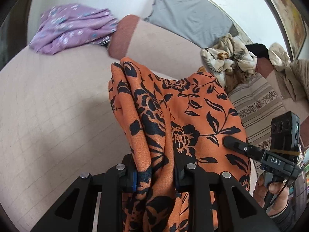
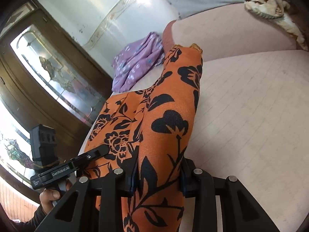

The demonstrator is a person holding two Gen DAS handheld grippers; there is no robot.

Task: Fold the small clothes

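Observation:
An orange cloth with a black flower print hangs bunched between both grippers above a pale pink bed surface. My left gripper is shut on one part of the orange cloth, which drapes over its fingers. My right gripper is shut on another part of the same cloth. The right gripper also shows in the left wrist view, its finger pressed into the cloth. The left gripper shows in the right wrist view, also on the cloth.
A crumpled purple flowered garment lies at the bed's far left, also in the right wrist view. A cream patterned cloth lies at the far right. A grey sheet lies behind. A wooden glass-paned door stands at left.

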